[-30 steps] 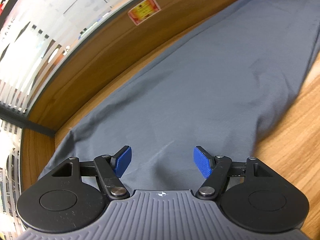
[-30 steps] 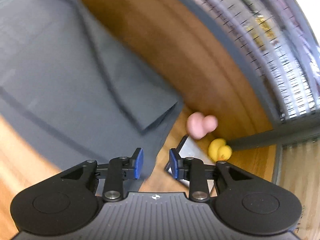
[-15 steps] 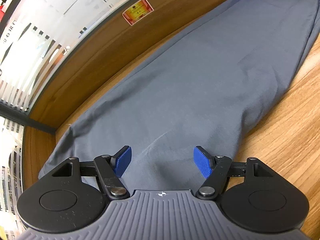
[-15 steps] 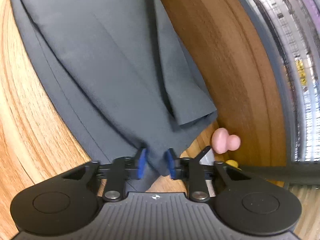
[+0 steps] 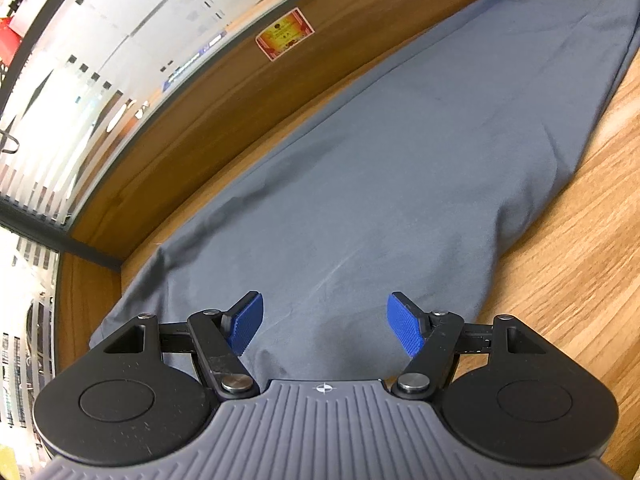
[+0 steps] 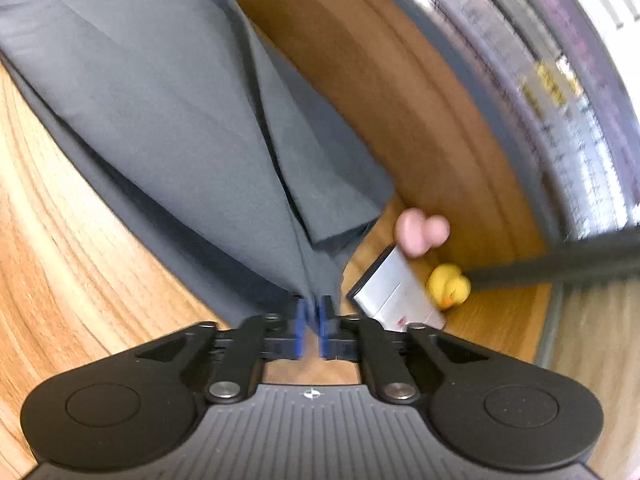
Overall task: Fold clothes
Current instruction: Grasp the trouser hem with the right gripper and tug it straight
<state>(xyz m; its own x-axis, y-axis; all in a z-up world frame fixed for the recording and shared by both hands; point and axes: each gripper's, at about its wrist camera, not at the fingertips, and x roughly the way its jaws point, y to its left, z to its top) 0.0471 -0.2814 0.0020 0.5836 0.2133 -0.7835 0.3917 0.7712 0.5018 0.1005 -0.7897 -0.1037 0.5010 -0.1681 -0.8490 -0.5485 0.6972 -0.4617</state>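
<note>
A grey garment [image 5: 400,160] lies spread lengthwise on the wooden table [image 5: 568,280]. My left gripper [image 5: 324,314] hovers over its near end, open, with the blue pads wide apart and only flat cloth below them. In the right wrist view the same garment [image 6: 160,100] has a folded flap at its end. My right gripper [image 6: 313,312] pinches the cloth's edge, which draws up into a taut ridge to the pads. Its jaws are opening, with the fabric between them.
Beside the right gripper sit a silver box [image 6: 392,288], a yellow rubber duck [image 6: 448,284] and a pink toy [image 6: 420,230]. A wooden back panel with a red and yellow sticker [image 5: 285,34] borders the table; frosted glass stands behind it.
My right gripper came down onto the garment's end and closed on its edge, pulling the cloth into a ridge. The left gripper has stayed open over the same spot.
</note>
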